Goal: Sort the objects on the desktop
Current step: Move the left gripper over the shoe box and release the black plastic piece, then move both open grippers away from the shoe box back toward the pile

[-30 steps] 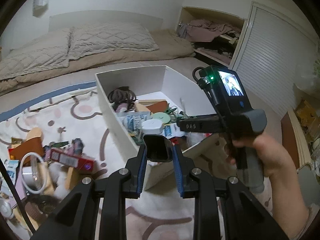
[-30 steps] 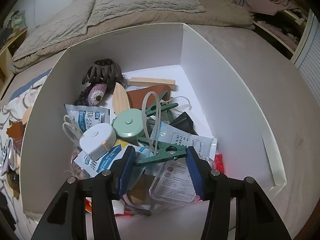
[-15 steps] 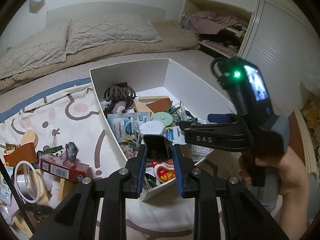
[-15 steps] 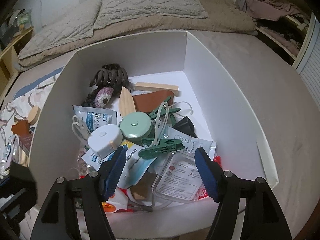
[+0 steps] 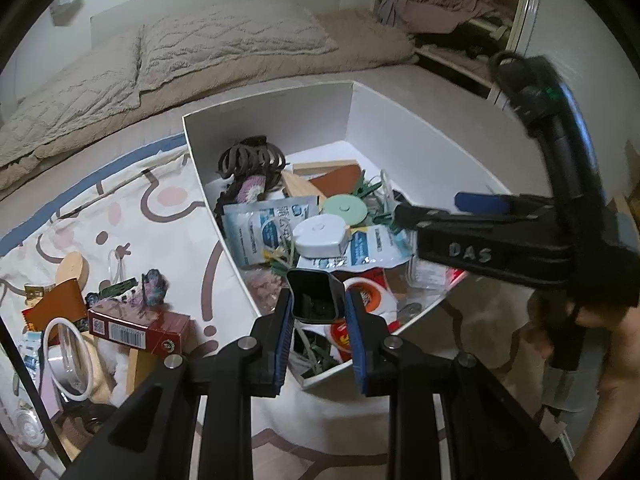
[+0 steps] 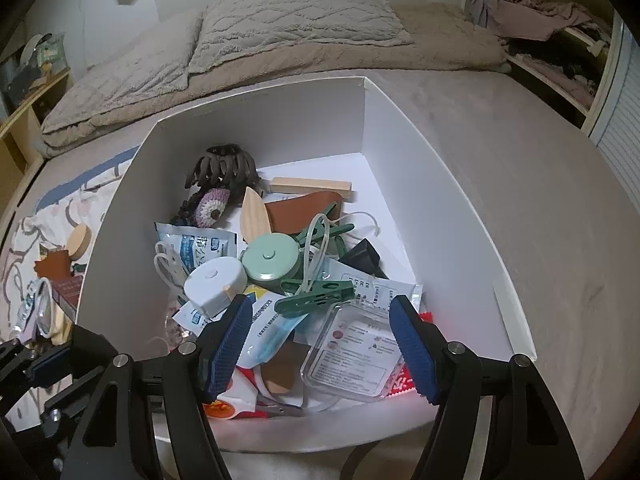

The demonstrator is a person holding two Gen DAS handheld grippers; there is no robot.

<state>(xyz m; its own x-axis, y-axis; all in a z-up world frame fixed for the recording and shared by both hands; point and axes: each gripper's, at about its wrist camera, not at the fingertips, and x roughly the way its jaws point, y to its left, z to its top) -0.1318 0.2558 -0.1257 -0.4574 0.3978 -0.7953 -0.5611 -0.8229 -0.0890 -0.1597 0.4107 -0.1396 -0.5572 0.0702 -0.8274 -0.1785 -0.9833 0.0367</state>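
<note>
The left hand-held gripper [image 5: 318,312] pinches a small black cup-like object [image 5: 316,296] between its blue pads, over the near corner of the white box [image 5: 384,120]; what the object is cannot be made out, and its lower half is hidden by the pads; the box's near wall is partly cut off behind the gripper's fingers. The right hand-held gripper [image 6: 324,344] hangs spread above the near end of the same box, nothing between its pads; in the left wrist view it crosses to the right as a blurred black body, one of its pads hidden.

Ahead of the right gripper the box holds a heap: one white round tape measure [image 6: 214,284], one pale green round case [image 6: 272,260], one brown claw hair clip [image 6: 224,168], one crocheted piece [image 6: 214,208], one wooden block [image 6: 310,186], one clear plastic card case [image 6: 352,360]; green clothespins [image 6: 316,300] number at least two, the rest buried; blue-and-white sachets [image 6: 196,248] overlap, count unclear.

To the left of the left gripper, outside the box on the patterned cloth [image 5: 120,216], lie one red carton with a barcode [image 5: 138,326], one white ring [image 5: 66,354], one round wooden lid [image 5: 74,266]; other pieces there are too jumbled to name.
</note>
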